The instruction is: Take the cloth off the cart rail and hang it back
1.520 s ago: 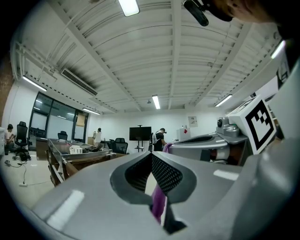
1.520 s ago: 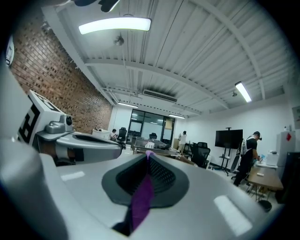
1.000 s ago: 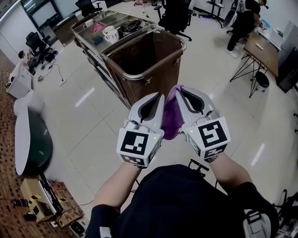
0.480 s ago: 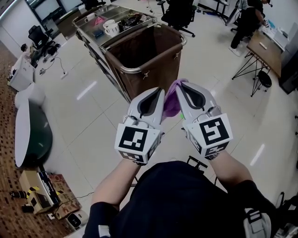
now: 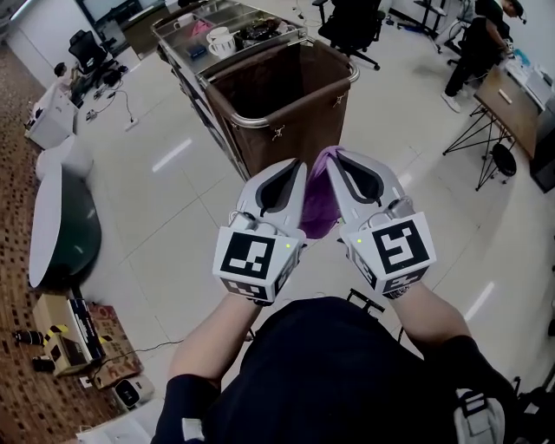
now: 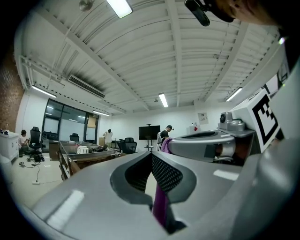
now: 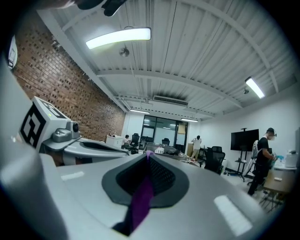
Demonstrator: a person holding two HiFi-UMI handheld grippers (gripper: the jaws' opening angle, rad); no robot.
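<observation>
Hanging clear of the cart (image 5: 204,108), a purple cloth (image 5: 316,206) is held up over the floor (image 5: 165,208), pinched from both sides. Its left edge is gripped by the left gripper (image 5: 293,173) and its right edge by the right gripper (image 5: 340,166). The two grippers are set close beside each other, with the cloth bunched in the narrow gap between them.

In the left gripper view the jaws are seen closed down to a slit, and a thin strip of the cloth (image 6: 161,206) is clamped in it. The same is shown in the right gripper view: the jaws are pressed together on a strip of cloth (image 7: 140,201) that runs along the seam toward the tips. Both grippers are tilted upward, so ceiling beams (image 6: 173,51) and strip lights (image 7: 119,37) are taken in by their cameras.

In the head view the cart is seen ahead of the grippers, with a brown bag (image 5: 286,82) hung inside its metal rail (image 5: 290,114). The cloth is held apart from that rail, on the near side of it. A white cup (image 5: 221,39) and other small items are kept on the tray (image 5: 170,26) at the cart's far end. A person (image 5: 470,50) is seen by a desk (image 5: 507,91) at the far right.
</observation>
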